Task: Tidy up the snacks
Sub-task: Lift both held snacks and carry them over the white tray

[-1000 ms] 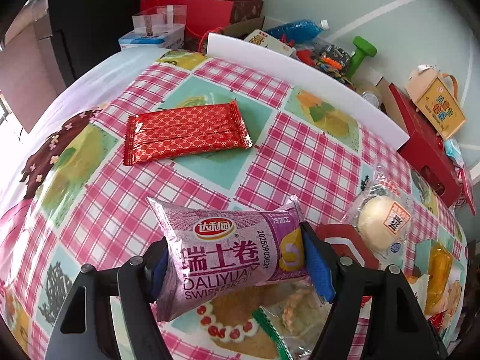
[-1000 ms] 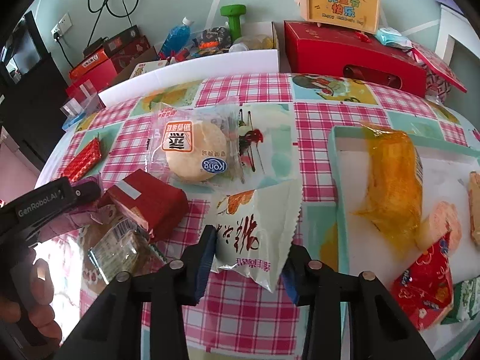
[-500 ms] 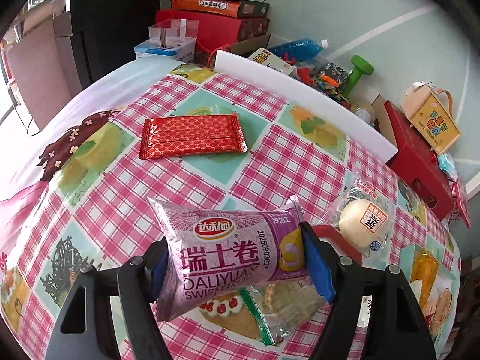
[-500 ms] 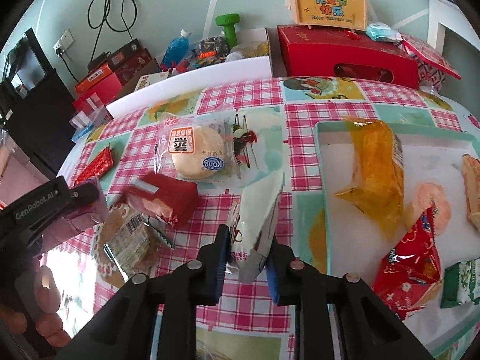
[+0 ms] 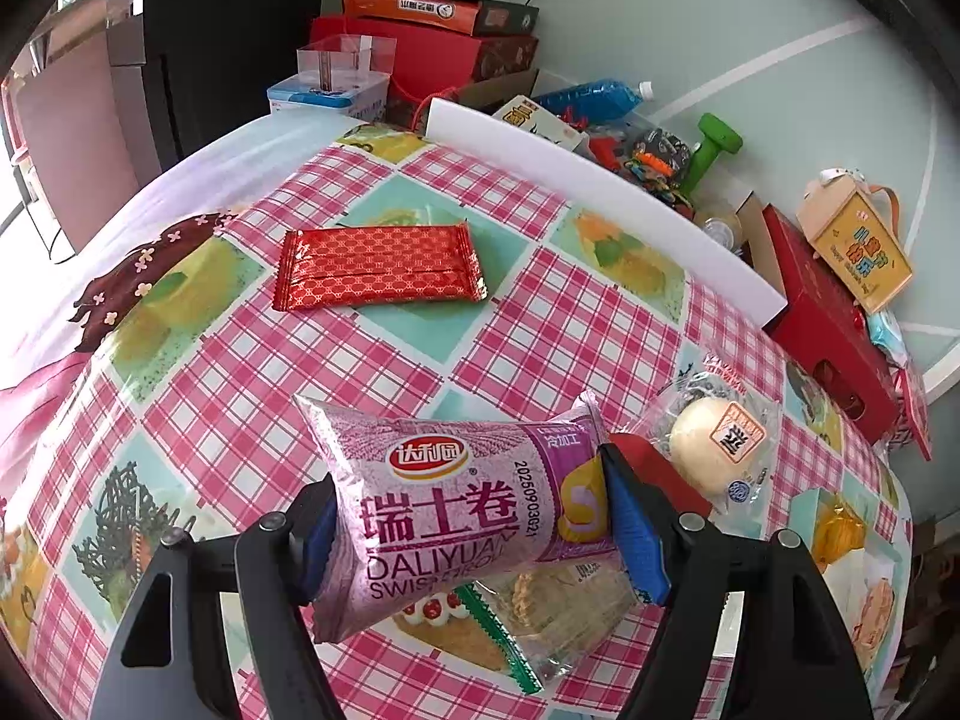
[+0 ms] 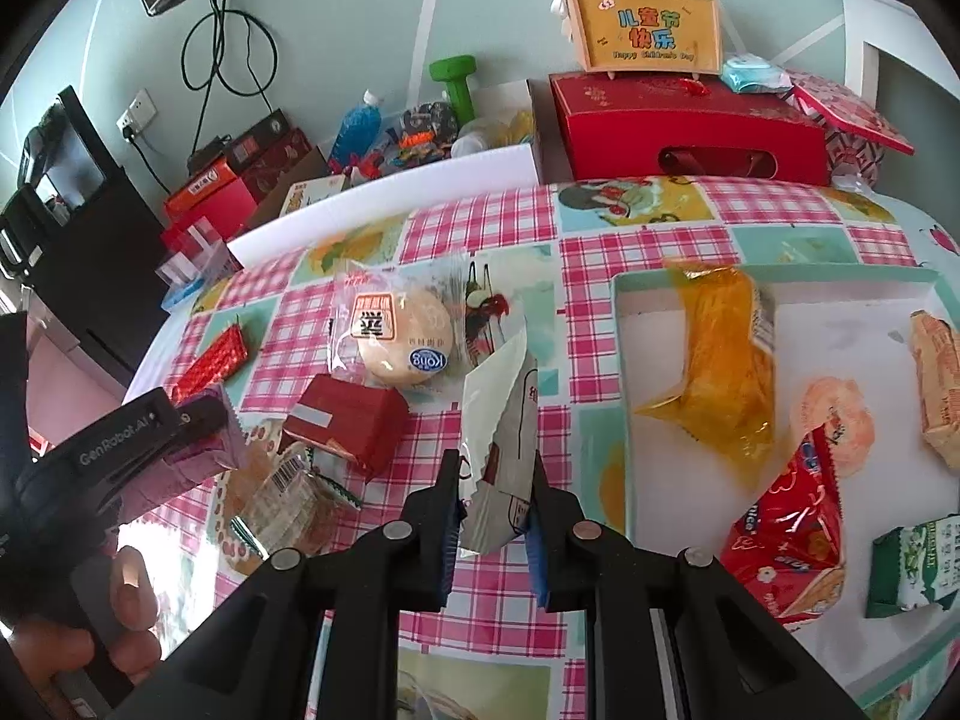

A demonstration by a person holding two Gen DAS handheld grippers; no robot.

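My left gripper [image 5: 468, 516] is shut on a purple Swiss roll packet [image 5: 456, 510] and holds it above the checked tablecloth. My right gripper [image 6: 495, 504] is shut on a white snack packet [image 6: 501, 426], lifted and folded between the pads, left of a white tray [image 6: 624, 324]. The tray holds an orange packet [image 6: 720, 360], a red packet [image 6: 792, 516], a green packet [image 6: 918, 558] and biscuits. On the cloth lie a round bun in clear wrap [image 6: 402, 330], a small red box [image 6: 348, 420], a clear cracker packet [image 6: 294, 504] and a red patterned packet [image 5: 378, 267].
A white board [image 5: 600, 180] edges the table's far side. Behind it stand red gift boxes [image 6: 684, 126], a blue bottle [image 6: 354, 126], a green dumbbell [image 6: 456, 78] and an orange carry box [image 6: 642, 30]. The left gripper shows in the right wrist view [image 6: 120, 450].
My right gripper has shut on the white packet and lifted it off the cloth. My left gripper has risen and drawn back with the Swiss roll packet.
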